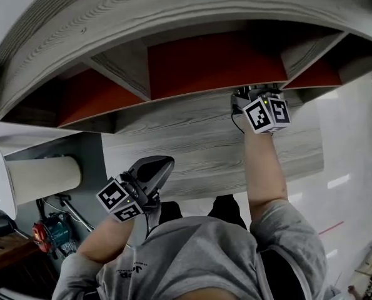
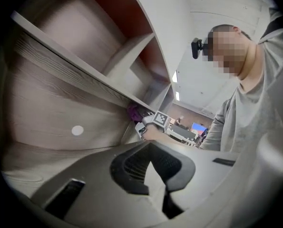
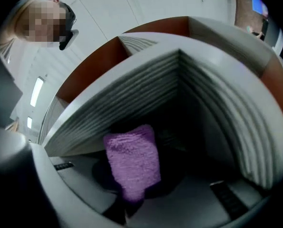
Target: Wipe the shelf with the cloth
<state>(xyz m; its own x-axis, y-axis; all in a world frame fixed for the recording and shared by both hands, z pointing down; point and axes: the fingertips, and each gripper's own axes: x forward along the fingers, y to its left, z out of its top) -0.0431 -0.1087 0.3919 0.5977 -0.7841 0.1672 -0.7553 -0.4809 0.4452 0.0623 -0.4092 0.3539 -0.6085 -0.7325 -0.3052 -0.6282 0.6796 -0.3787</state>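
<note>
Shelf [image 1: 192,139]: grey wood-grain unit with red back panels [image 1: 211,61], split by slanted dividers. It fills the far half of the head view, and the wiping is to be done in its compartments.

Person: stands close under the unit. The right arm is stretched far and the left arm is bent near the body. I judge this a one-armed reach, with the other arm kept clear of it.

Right gripper [image 1: 256,94]: its tip is at the mouth of the right-hand compartment, just beside a divider. The jaws are clamped on the cloth. Held this far in, it can put the fabric on the inner boards.

Left gripper [image 1: 153,167]: sits low and near, well apart from the working compartment. In its own view the jaws [image 2: 153,167] are together with nothing between them. It looks parked so it doesn't block the wipe.

Cloth [image 3: 131,158]: purple terry, pinched at its lower end by the right gripper's jaws. The free end stands up into the shadowed inner corner of the compartment. The left gripper view shows it as a small purple patch [image 2: 133,111] at the shelf edge. I cannot tell if it is pressed against a board.

Step in hand: wiping inside the right-hand compartment, by my reading.

Risk: the grip is only on the cloth's end, so the loose part may fold over instead of dragging flat.
</note>
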